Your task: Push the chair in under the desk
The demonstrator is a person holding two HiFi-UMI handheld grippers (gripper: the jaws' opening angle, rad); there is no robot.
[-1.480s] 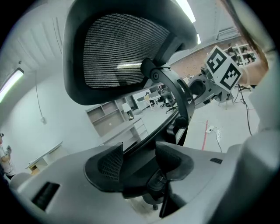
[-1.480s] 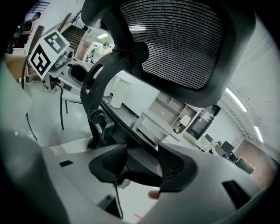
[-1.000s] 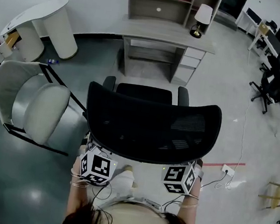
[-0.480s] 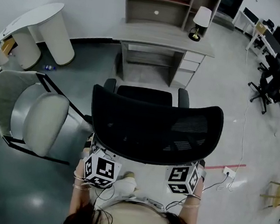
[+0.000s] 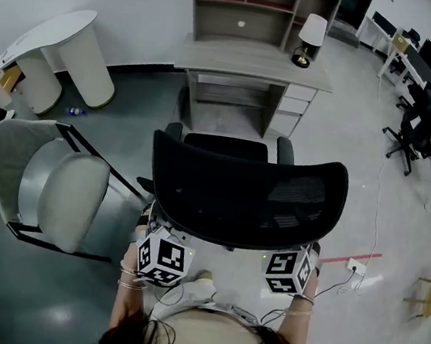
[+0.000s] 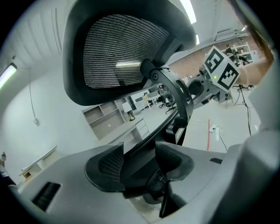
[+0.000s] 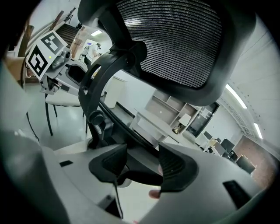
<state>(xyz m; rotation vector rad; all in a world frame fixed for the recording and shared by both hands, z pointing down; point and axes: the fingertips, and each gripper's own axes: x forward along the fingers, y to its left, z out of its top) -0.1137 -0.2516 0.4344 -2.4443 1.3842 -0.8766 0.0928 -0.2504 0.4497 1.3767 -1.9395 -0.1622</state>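
We held the left tool [image 6: 139, 168] and the right tool [image 7: 142, 168] partly open, each clamped on the back frame of the office chair [image 5: 248, 195], facing the desk [image 5: 253, 59].

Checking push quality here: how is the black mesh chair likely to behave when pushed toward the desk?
The office chair probably glides on the smooth floor, though its base is hidden. Held by the left gripper and right gripper at its curved back support, the mesh backrest may flex or tilt before the seat moves.
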